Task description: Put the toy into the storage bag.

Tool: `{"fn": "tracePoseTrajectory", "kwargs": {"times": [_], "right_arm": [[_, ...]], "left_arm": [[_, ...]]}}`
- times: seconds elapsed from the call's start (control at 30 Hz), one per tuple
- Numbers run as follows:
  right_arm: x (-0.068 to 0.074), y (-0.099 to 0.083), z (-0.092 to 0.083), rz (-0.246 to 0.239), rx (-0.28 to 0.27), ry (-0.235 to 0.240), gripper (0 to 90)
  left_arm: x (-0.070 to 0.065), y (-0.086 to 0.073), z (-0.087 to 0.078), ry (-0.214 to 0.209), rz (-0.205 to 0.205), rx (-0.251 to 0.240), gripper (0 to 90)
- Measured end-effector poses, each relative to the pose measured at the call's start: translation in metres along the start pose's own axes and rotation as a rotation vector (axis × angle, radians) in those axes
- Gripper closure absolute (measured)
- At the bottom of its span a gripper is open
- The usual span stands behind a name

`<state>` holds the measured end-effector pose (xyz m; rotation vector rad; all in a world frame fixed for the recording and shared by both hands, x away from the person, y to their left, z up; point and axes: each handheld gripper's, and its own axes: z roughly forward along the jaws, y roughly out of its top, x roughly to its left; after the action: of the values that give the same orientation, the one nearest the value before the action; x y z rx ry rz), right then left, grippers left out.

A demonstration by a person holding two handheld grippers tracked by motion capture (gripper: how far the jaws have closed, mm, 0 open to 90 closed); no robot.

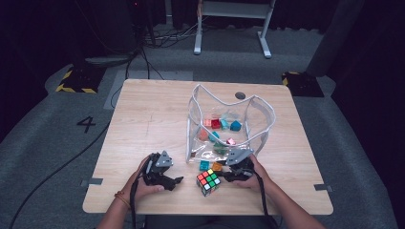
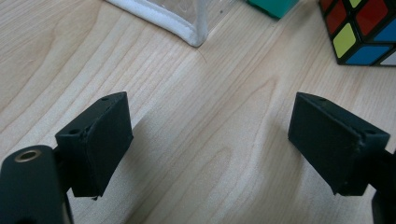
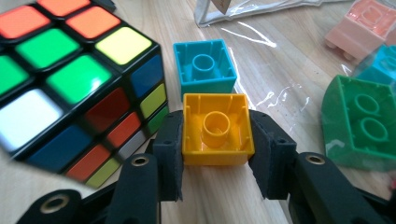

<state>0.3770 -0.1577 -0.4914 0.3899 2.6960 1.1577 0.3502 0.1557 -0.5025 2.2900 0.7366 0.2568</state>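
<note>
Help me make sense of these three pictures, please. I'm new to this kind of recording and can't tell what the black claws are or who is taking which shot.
A person sits at a wooden table and holds a hand tool with two black jaws in each hand. One picture comes from a camera above the table; the other two come from small cameras riding on the tools, looking along their jaws.

On the table stand a clear plastic bag with small coloured blocks inside, a puzzle cube and a teal block beside it.

The left gripper is open over bare wood, with nothing between its jaws. The right gripper has its jaws pressed on the two sides of an orange block, hollow side up, next to the cube.
</note>
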Motion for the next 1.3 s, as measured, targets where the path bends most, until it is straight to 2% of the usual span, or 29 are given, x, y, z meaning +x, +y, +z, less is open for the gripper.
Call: {"fn": "tracePoseTrajectory", "kwargs": {"times": [0.07, 0.13, 0.2, 0.23, 0.37, 0.4, 0.43, 0.47, 0.5, 0.53, 0.6, 0.77, 1.03, 1.2, 1.3], "right_arm": [[0.000, -0.003, -0.008, 0.021, 0.009, -0.008, 59.3], [-0.002, -0.006, -0.014, 0.024, -0.004, -0.007, 59.4], [-0.006, -0.009, -0.020, -0.010, -0.034, -0.018, 59.4], [-0.005, -0.011, -0.024, 0.014, -0.032, -0.020, 59.3], [-0.011, -0.020, -0.038, 0.021, -0.045, -0.036, 59.4], [-0.011, -0.022, -0.043, 0.050, -0.037, -0.042, 59.4], [-0.013, -0.024, -0.047, 0.044, -0.045, -0.054, 59.4], [-0.014, -0.026, -0.053, 0.069, -0.045, -0.064, 59.4], [-0.016, -0.028, -0.056, 0.063, -0.062, -0.066, 59.4], [-0.018, -0.030, -0.062, 0.087, -0.060, -0.067, 59.4], [-0.024, -0.036, -0.070, 0.077, -0.085, -0.083, 59.4], [-0.034, -0.053, -0.093, 0.132, -0.097, -0.132, 59.4], [-0.048, -0.074, -0.127, 0.190, -0.092, -0.227, 59.4], [-0.061, -0.084, -0.148, 0.227, -0.114, -0.280, 59.4], [-0.071, -0.083, -0.159, 0.238, -0.114, -0.309, 59.4]], "left_arm": [[0.000, 0.000, 0.000, 0.000, 0.003, 0.002, 13.7], [0.000, 0.000, 0.000, 0.000, 0.003, 0.002, 13.7], [0.000, 0.000, 0.000, 0.000, 0.003, 0.002, 13.7], [0.000, 0.000, 0.000, 0.000, 0.003, 0.002, 13.7], [0.000, 0.000, 0.000, 0.000, 0.004, 0.003, 13.7], [0.000, 0.000, 0.000, 0.001, 0.004, 0.003, 13.7], [0.000, 0.000, 0.000, 0.001, 0.004, 0.003, 13.8], [0.000, 0.000, 0.000, 0.001, 0.004, 0.003, 13.7], [0.000, 0.000, 0.000, 0.000, 0.003, 0.002, 13.8], [0.000, 0.000, 0.000, 0.001, 0.003, 0.003, 13.7], [0.000, 0.000, 0.000, 0.000, 0.002, 0.003, 13.8], [0.000, 0.000, 0.000, 0.000, 0.004, 0.002, 13.7], [0.000, 0.000, 0.000, 0.000, 0.004, 0.002, 13.7], [0.000, 0.000, 0.000, 0.000, 0.003, 0.002, 13.7], [0.000, 0.000, 0.000, 0.000, 0.003, 0.003, 13.7]]}}
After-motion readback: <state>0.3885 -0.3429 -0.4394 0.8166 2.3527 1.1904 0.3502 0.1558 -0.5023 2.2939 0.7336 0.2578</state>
